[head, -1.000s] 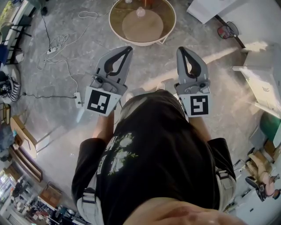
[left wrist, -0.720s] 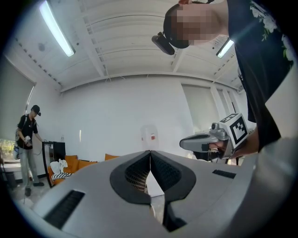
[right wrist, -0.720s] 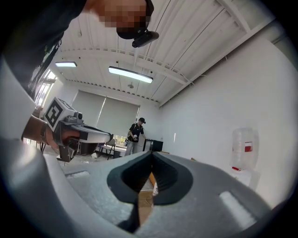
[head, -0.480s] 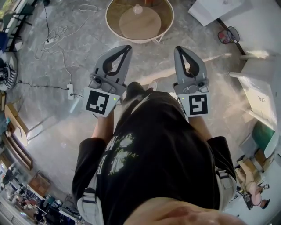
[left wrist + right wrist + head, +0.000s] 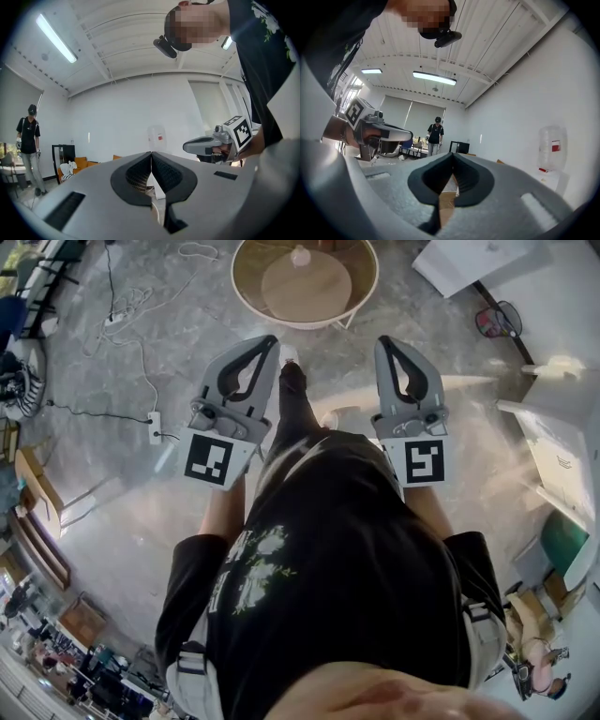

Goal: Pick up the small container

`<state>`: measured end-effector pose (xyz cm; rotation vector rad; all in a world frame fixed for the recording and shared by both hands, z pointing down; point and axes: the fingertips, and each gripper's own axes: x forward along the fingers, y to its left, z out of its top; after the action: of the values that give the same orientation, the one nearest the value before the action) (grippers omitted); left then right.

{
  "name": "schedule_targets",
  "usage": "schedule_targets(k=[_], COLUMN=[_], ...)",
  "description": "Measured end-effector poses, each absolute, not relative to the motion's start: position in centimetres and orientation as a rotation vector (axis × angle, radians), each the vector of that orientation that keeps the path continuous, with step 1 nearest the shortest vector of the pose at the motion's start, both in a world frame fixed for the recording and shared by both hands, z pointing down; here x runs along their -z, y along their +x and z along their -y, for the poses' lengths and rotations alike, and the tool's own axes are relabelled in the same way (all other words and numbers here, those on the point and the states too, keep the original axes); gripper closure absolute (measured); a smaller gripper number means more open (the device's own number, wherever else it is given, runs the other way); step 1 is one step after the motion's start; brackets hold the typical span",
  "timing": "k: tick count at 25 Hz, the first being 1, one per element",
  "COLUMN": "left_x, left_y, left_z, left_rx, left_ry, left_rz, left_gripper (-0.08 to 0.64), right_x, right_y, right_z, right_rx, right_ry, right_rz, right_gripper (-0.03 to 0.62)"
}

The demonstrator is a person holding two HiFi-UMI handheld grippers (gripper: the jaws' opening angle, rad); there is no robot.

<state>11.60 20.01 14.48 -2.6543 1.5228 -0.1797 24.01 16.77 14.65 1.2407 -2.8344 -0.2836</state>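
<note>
Ahead, container (image 5: pixel 301 256) beyond left hand-held gripper (image 5: pixel 271 340)

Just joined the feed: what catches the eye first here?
Two grey grippers are held out level in front of the person, the left gripper and the right gripper, both shut and empty. Just beyond them a round table stands on the floor, with the small container on it.

The round wood-topped table with a pale rim (image 5: pixel 328 292) sits straight ahead of the person, and the small clear container (image 5: pixel 300 256) stands on it toward the far side. The left gripper (image 5: pixel 270 341) and right gripper (image 5: pixel 384 343) are side by side, a dark shoe (image 5: pixel 292 379) between them. A white power strip (image 5: pixel 155 427) lies on the floor (image 5: pixel 403 296) off to the left.
</note>
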Motion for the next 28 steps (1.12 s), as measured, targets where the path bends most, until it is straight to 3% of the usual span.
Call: schedule_targets(k=[21, 28], left_x=[-13.4, -12.3], left_y=[7.8, 2.0], left_z=[-4.2, 3.0], left_rx=[0.176, 0.183], left_ry=[-2.65, -2.668], left_rz=[-1.461, -1.433], left_gripper=[0.546, 0.546], right_x=[-13.9, -12.6], right_y=[19.9, 14.2], right_z=[-1.4, 5.6], right_rx=[0.278, 0.293], right_ry=[1.264, 1.293], right_rz=[2.813, 2.806], right_gripper=[0.597, 0.597])
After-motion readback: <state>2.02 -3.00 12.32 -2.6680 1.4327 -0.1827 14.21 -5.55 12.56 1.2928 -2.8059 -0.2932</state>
